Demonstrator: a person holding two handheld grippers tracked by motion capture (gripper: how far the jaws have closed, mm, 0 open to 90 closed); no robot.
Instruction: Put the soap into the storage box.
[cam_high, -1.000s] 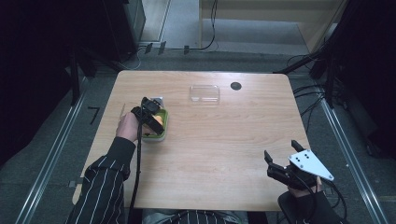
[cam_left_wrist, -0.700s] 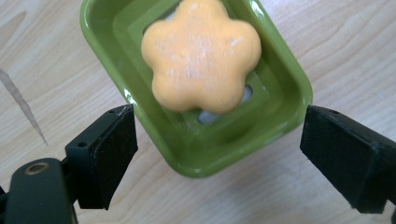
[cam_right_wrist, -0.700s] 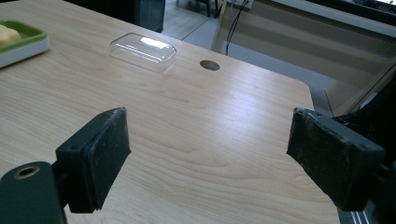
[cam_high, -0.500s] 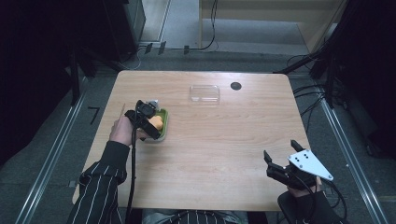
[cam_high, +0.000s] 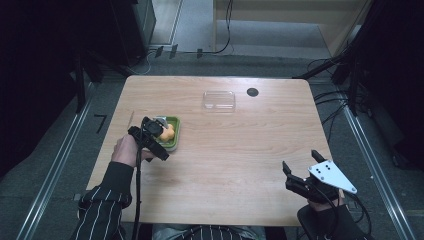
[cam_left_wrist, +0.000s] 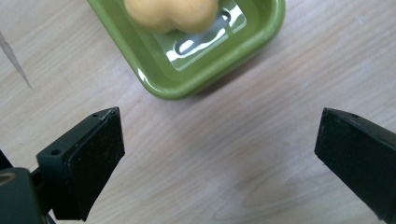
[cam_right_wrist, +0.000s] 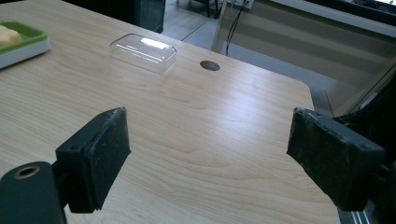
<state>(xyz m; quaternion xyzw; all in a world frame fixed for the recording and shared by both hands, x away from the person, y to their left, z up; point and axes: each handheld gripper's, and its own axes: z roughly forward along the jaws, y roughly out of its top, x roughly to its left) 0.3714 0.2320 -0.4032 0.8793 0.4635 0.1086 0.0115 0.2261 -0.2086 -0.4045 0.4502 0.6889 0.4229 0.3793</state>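
A green rectangular dish stands on the left half of the wooden table, with a yellow-orange rounded lump inside it. In the left gripper view the dish and the lump lie just beyond the jaws. My left gripper hovers over the dish's near-left side, open and holding nothing. A clear plastic lid lies at the table's far middle, and shows as well in the right gripper view. My right gripper is open near the front right corner, jaws wide apart.
A small dark round hole sits in the tabletop right of the lid, hole. A thin pale stick lies on the table left of the dish. Black stands and cables surround the table on the floor.
My left gripper has drawn back toward the near-left, off the dish's middle. The yellow lump stays in the dish. The right gripper has not moved.
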